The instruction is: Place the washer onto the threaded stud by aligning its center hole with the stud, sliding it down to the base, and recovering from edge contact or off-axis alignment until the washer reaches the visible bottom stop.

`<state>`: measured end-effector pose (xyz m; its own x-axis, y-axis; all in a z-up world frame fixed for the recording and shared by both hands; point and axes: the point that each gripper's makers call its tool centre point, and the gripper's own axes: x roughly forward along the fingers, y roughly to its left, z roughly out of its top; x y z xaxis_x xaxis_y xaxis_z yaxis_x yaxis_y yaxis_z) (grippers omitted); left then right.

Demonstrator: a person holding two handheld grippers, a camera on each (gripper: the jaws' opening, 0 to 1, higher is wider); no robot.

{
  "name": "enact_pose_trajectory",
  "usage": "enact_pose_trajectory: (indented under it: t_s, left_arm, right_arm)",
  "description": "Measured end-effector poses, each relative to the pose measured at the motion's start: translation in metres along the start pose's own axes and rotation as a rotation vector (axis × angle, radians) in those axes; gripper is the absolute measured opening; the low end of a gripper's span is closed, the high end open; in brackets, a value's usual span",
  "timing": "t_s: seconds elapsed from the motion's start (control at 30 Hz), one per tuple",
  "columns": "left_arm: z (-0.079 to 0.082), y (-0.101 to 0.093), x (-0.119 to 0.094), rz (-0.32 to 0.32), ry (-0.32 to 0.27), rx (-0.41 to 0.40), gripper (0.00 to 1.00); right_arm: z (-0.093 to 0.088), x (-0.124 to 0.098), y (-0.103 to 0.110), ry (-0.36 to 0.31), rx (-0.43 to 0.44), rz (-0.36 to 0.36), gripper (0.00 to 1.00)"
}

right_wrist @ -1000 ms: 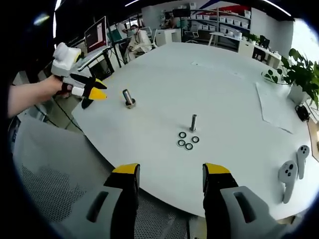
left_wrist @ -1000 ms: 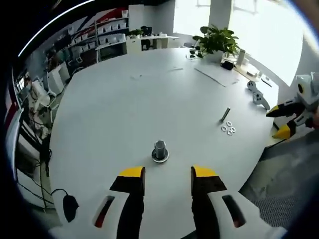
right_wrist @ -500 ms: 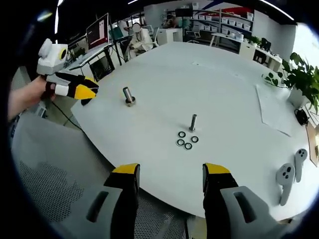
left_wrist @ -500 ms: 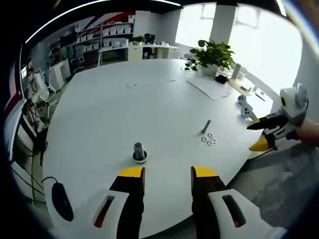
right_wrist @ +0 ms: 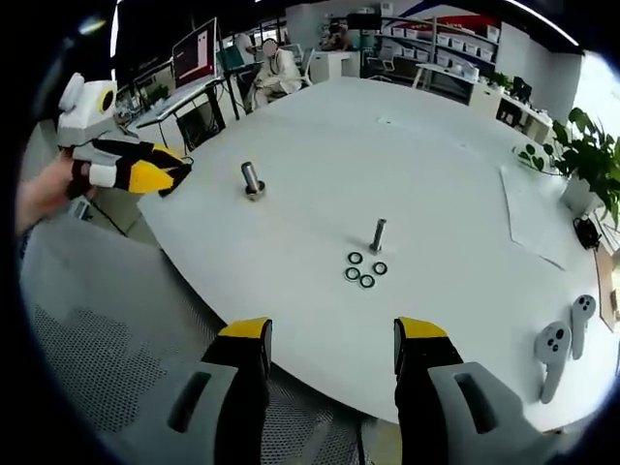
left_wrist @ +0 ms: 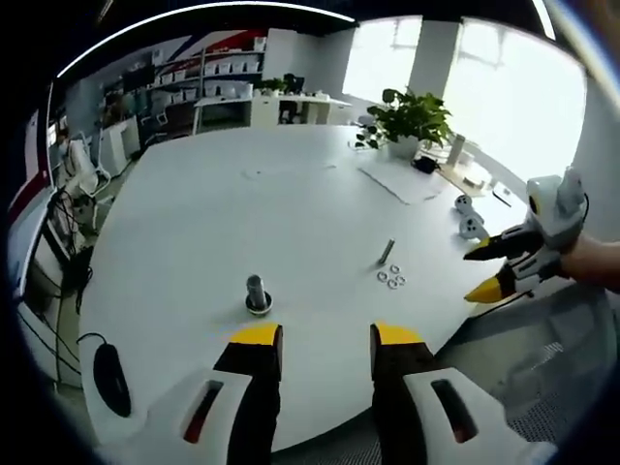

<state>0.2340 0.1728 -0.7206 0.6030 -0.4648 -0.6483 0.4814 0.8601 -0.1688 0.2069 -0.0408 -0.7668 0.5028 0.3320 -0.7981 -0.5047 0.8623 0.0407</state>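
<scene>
Both tools released, empty: left tool (left_wrist: 325, 336), right tool (right_wrist: 332, 332). Four washers (right_wrist: 364, 271) lie on bench (right_wrist: 426, 184) beside upright stud (right_wrist: 378, 233)

Washers (right_wrist: 364, 271) beside the threaded stud (right_wrist: 378, 234) too small to count surely; their holes barely resolve. Stud threads unreadable. Worktop (left_wrist: 291, 213) far edge cut by frame. Person's hand (right_wrist: 44, 189) behind left gripper (right_wrist: 160, 174) cut off at frame edge.
</scene>
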Motion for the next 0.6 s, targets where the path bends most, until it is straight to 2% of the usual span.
enact_pose_trajectory:
  t_s: [0.1, 0.23, 0.5, 0.6]
  left_arm:
    - [-0.003, -0.002, 0.000, -0.001, -0.002, 0.001, 0.34]
    - [-0.009, -0.004, 0.002, -0.003, 0.017, 0.043, 0.34]
    - [-0.014, -0.007, 0.010, -0.022, 0.023, 0.054, 0.34]
    - [-0.013, -0.009, 0.012, -0.019, 0.026, 0.100, 0.34]
  right_arm:
    - [-0.001, 0.000, 0.000, 0.008, -0.001, 0.000, 0.53]
    - [-0.001, 0.001, 0.000, 0.009, -0.001, 0.001, 0.53]
    - [-0.003, 0.001, -0.001, 0.011, 0.007, -0.003, 0.53]
    - [-0.004, 0.002, -0.001, 0.018, 0.002, -0.003, 0.53]
